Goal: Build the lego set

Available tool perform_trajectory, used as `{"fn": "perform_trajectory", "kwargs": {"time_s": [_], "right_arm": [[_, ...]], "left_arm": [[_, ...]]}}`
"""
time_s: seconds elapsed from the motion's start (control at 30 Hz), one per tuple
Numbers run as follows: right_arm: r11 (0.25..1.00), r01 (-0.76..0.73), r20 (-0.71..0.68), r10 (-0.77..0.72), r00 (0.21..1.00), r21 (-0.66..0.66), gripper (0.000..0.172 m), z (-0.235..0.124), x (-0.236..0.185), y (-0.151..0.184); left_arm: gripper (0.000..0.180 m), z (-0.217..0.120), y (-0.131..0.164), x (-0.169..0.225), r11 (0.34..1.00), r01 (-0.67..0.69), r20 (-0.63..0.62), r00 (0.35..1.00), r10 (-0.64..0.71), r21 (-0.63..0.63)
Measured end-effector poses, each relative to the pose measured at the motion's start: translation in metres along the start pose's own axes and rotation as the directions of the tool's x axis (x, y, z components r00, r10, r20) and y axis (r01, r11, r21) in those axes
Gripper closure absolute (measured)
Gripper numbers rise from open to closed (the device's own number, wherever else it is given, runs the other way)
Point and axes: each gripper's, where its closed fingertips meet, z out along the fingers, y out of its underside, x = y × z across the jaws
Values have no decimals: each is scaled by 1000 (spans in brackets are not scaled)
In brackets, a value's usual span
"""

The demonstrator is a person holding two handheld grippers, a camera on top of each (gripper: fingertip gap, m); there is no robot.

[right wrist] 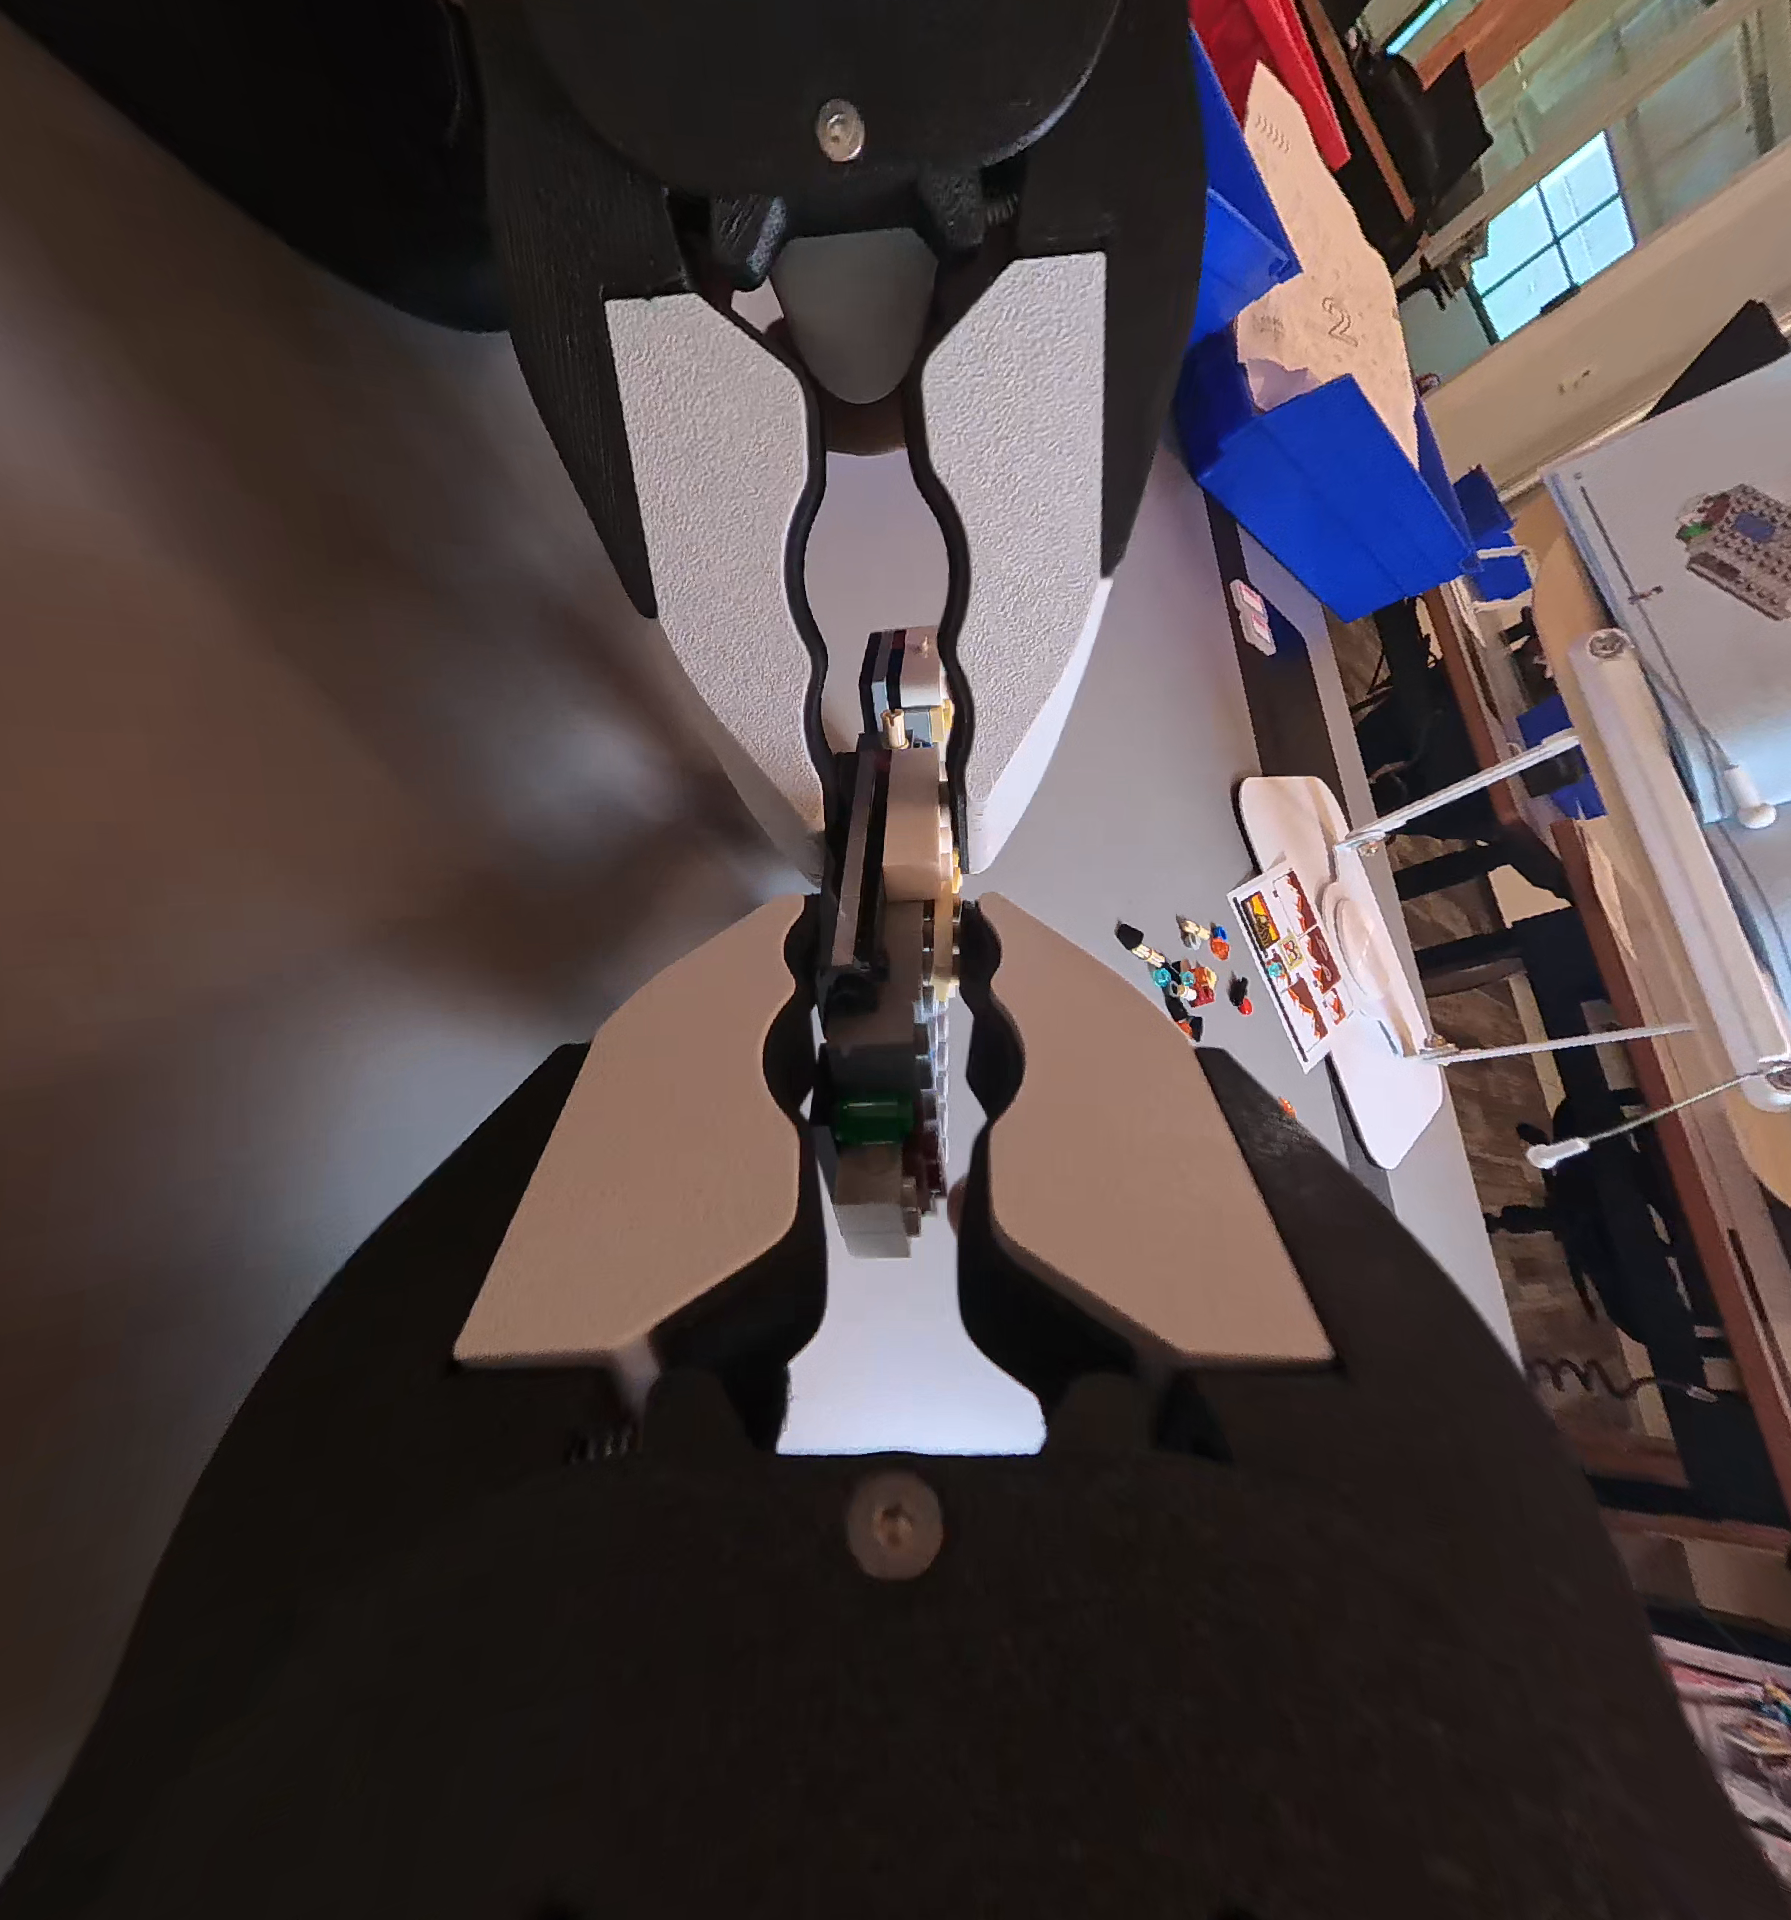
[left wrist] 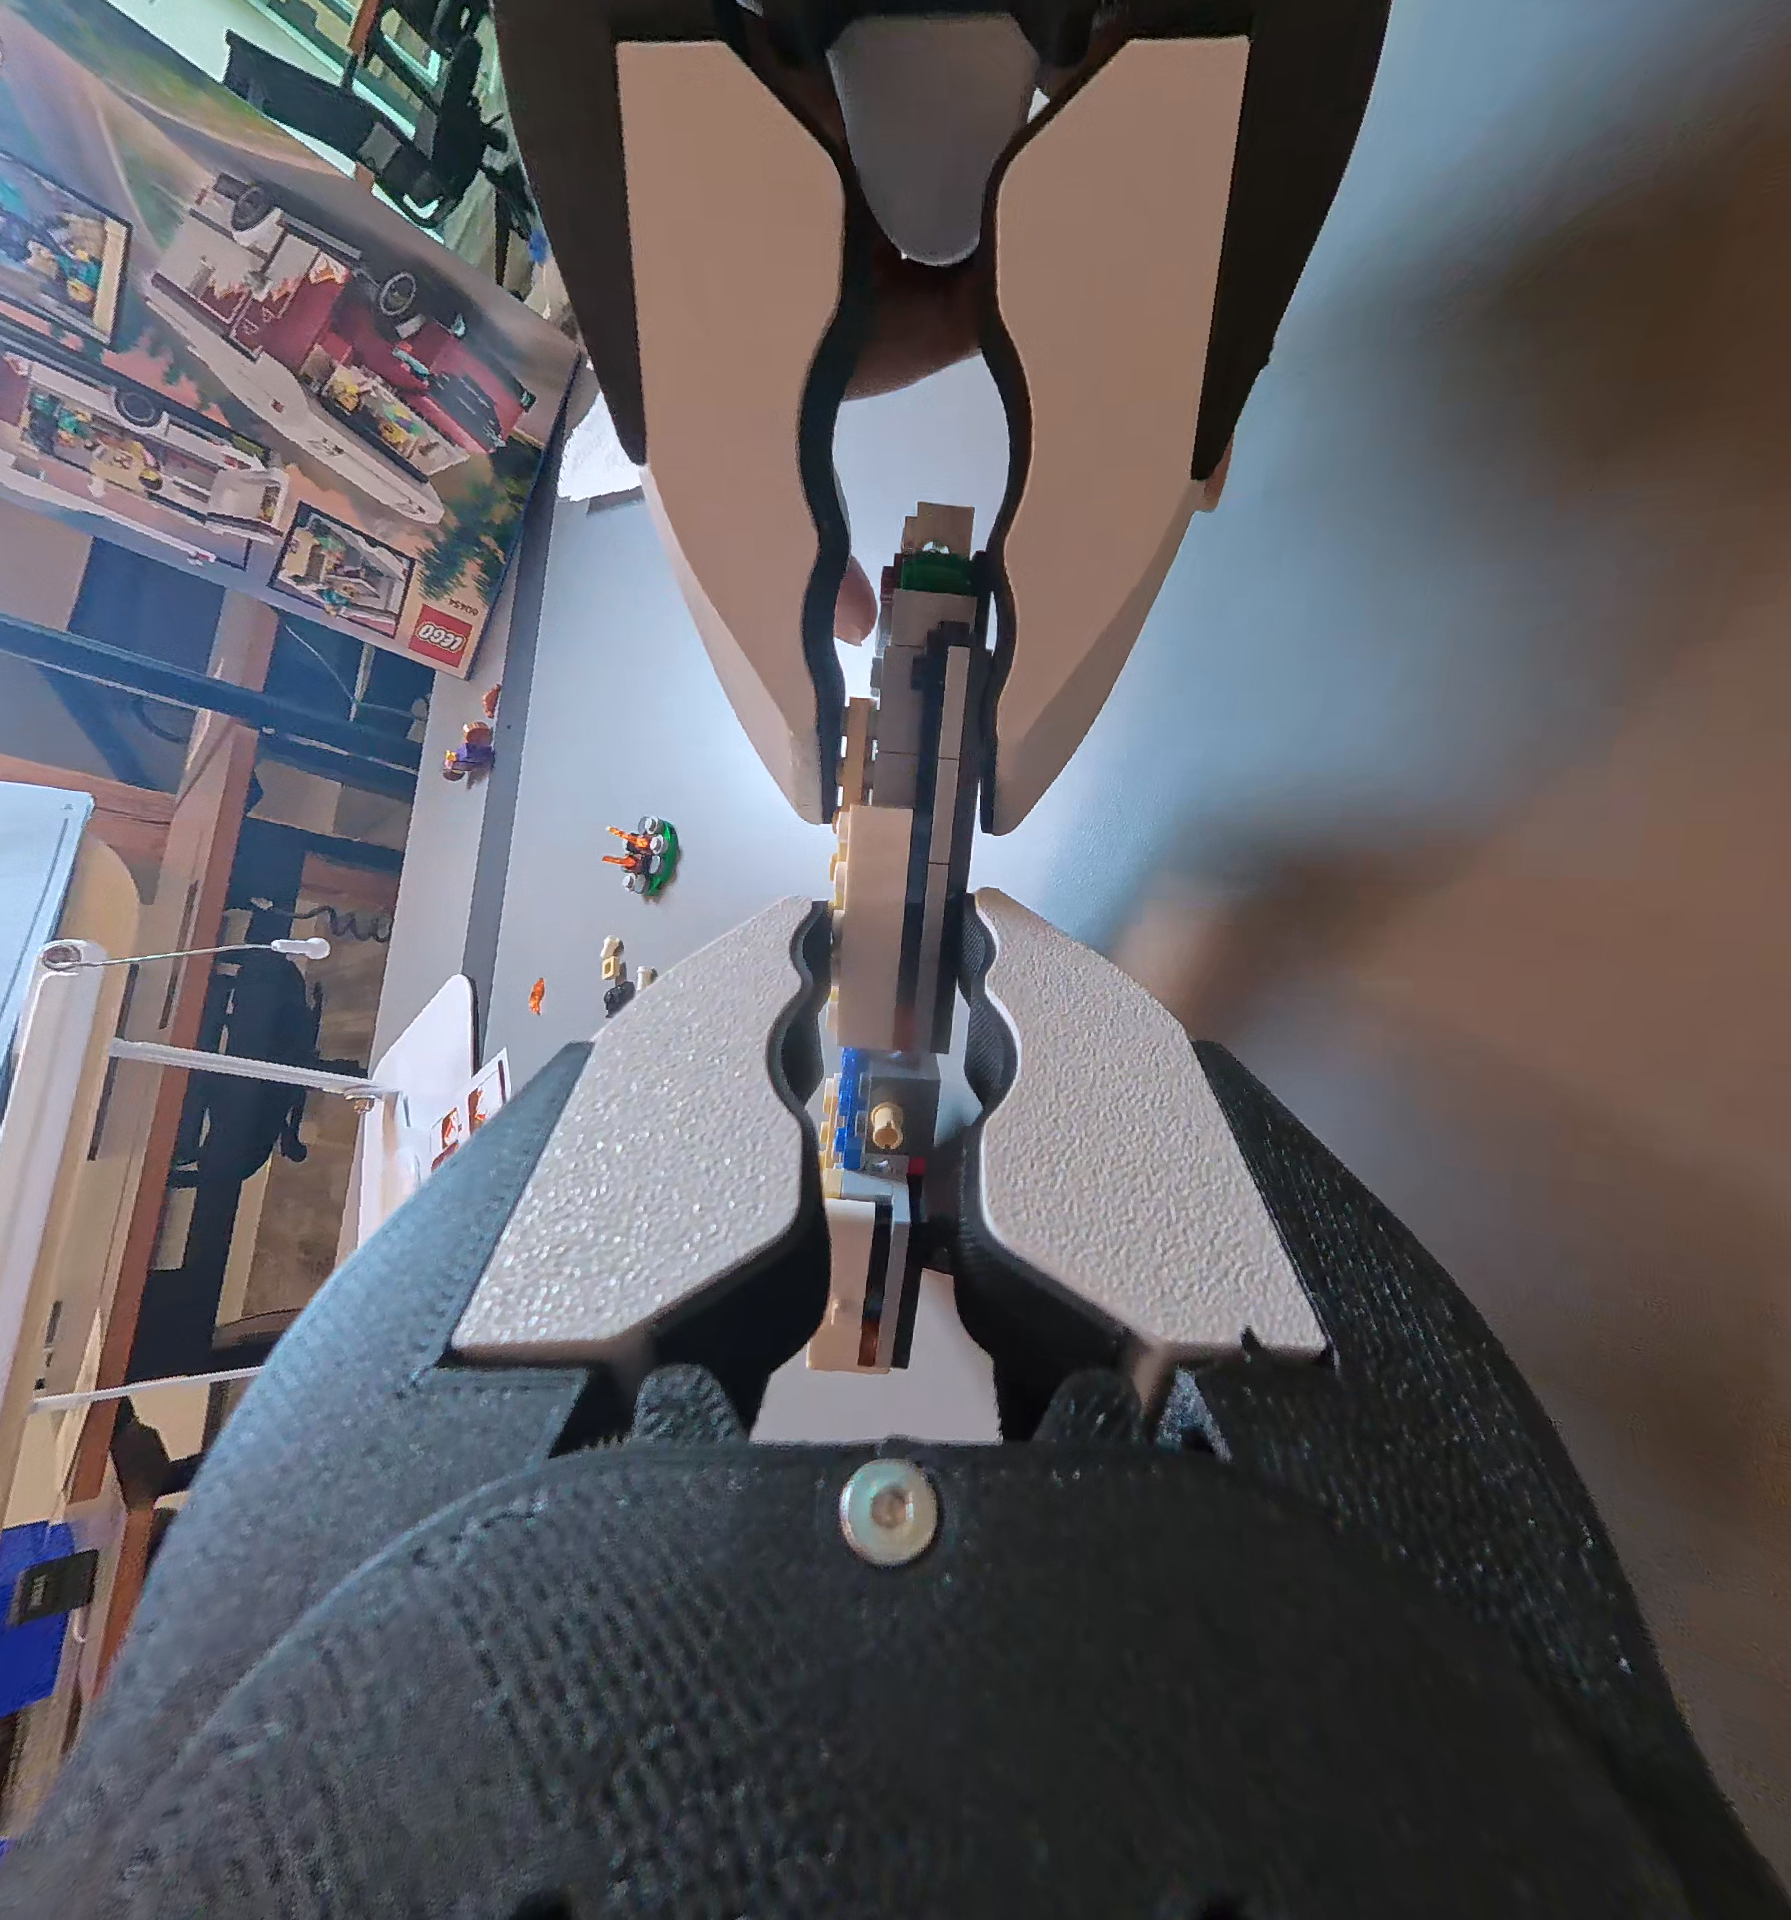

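I see a smooth, glossy plastic brick assembly (left wrist: 896,935) clamped between my two grippers' grainy matt finger plates (left wrist: 683,1164); their black bodies (left wrist: 870,1683) look ribbed, with a shiny metal screw (left wrist: 889,1509), above a smooth matt table (left wrist: 600,727).

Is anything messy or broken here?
Nothing looks broken. Both grippers, left and right, clamp one long brick model. Small loose brick pieces lie scattered on the grey table beside a sticker sheet.

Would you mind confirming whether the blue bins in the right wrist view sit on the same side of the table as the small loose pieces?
Yes: the blue bins and the small loose pieces both lie right of the grippers.
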Motion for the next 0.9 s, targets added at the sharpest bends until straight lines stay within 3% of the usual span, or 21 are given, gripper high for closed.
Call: {"fn": "perform_trajectory", "kwargs": {"time_s": [0.37, 0.4, 0.8, 0.9], "right_arm": [[997, 72, 12, -71, 997, -14, 148, 1, -2, -2], [998, 68, 15, -67, 998, -14, 148, 1, -2, -2], [999, -36, 37, 36, 999, -4, 148, 1, -6, -6], [998, -67, 23, 67, 997, 3, 148, 0, -1, -6]], "left_arm": [[150, 1, -1, 0, 999, -9, 14, 1000, 9, 37], [156, 1, -1, 3, 999, -9, -1, 1000, 10, 38], [157, -4, -1, 6, 998, 55, -57, 997, -53, 44], [157, -2, -4, 2, 993, 71, -36, 997, -68, 95]]}}
